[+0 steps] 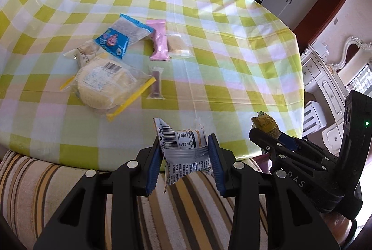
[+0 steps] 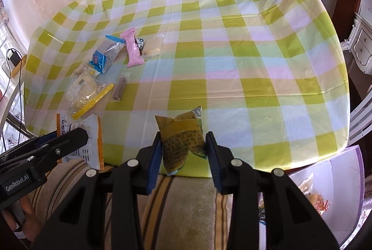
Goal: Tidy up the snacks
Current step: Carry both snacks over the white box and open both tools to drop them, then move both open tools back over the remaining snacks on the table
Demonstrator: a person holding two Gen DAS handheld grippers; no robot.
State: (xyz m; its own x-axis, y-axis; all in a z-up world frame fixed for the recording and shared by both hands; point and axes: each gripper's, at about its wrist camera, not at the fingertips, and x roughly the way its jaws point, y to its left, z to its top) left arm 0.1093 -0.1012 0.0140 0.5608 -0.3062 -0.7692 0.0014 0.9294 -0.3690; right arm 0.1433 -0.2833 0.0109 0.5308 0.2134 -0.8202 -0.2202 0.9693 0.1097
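Left tool (image 1: 186, 152) clamping white packet (image 1: 186, 147), right tool (image 2: 183, 150) clamping yellow packet (image 2: 182, 136)

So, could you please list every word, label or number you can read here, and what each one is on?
"GenRobot.AI": on the left tongs' black body, right wrist view.
"DAS": partial letters on the right tongs' body, left wrist view.
White packet: barcode and table, digits too small.
Olive packet: printing blurred.
Round cake bag label and blue packet: unreadable.

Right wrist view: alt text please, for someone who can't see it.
The right claw grips a green-yellow snack packet above the near edge of a checked table. More snacks lie far left, where the left claw holds a white packet.
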